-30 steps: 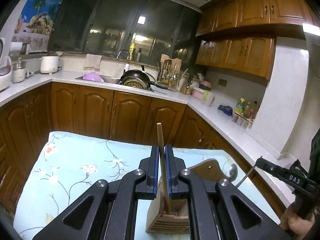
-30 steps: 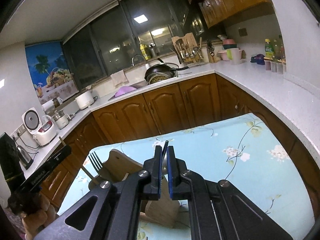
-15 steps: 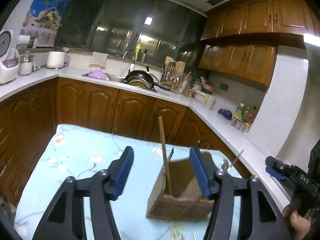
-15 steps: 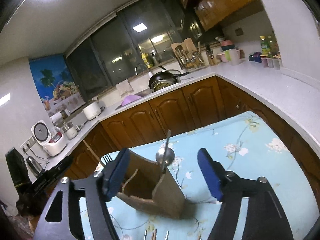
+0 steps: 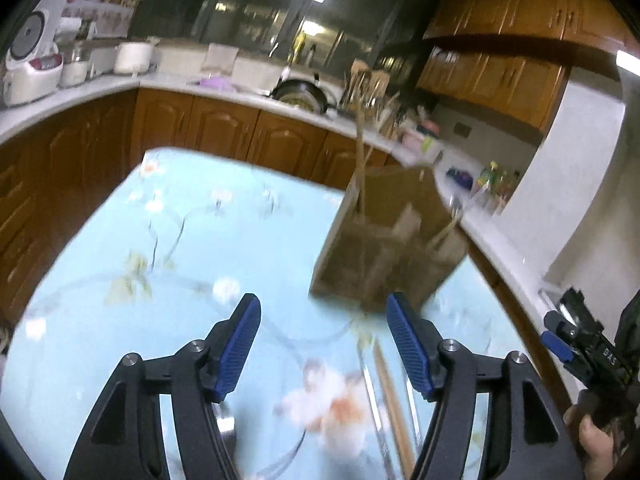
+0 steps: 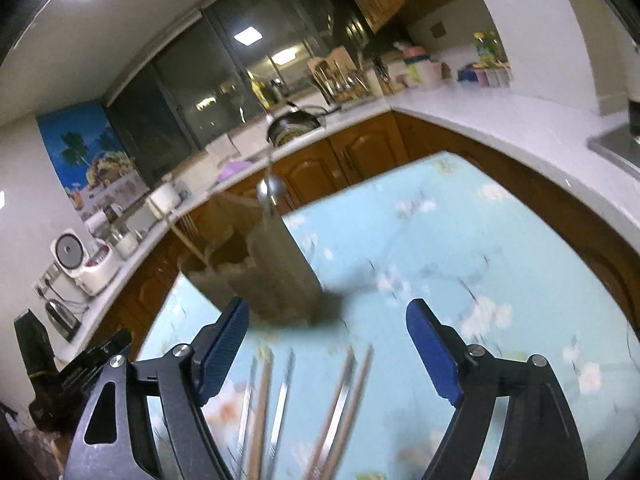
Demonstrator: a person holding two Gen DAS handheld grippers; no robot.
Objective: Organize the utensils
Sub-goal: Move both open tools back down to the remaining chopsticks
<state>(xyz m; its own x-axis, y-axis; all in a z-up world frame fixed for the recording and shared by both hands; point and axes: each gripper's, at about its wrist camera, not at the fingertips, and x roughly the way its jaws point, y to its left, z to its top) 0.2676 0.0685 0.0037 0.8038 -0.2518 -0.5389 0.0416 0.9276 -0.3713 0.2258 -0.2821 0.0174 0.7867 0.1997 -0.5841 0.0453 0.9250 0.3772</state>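
Wooden utensil holder (image 5: pixel 384 240) stands upright on the floral blue tablecloth, split into compartments, image motion-blurred. A wooden chopstick (image 5: pixel 361 160) stands tall in its far-left compartment, leaning slightly. A metal spoon (image 6: pixel 270 190) sticks up bowl-end-up from the opposite end of the holder. Loose utensils (image 6: pixel 304 408), wooden sticks and metal handles, lie flat on the cloth just in front of the holder, roughly parallel; exact count unclear from blur.

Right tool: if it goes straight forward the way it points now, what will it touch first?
Probably the wooden utensil holder. It stands just ahead of the open right tool, slightly toward its left finger. The loose utensils lie lower on the table, likely under that line. Blur makes depth uncertain.
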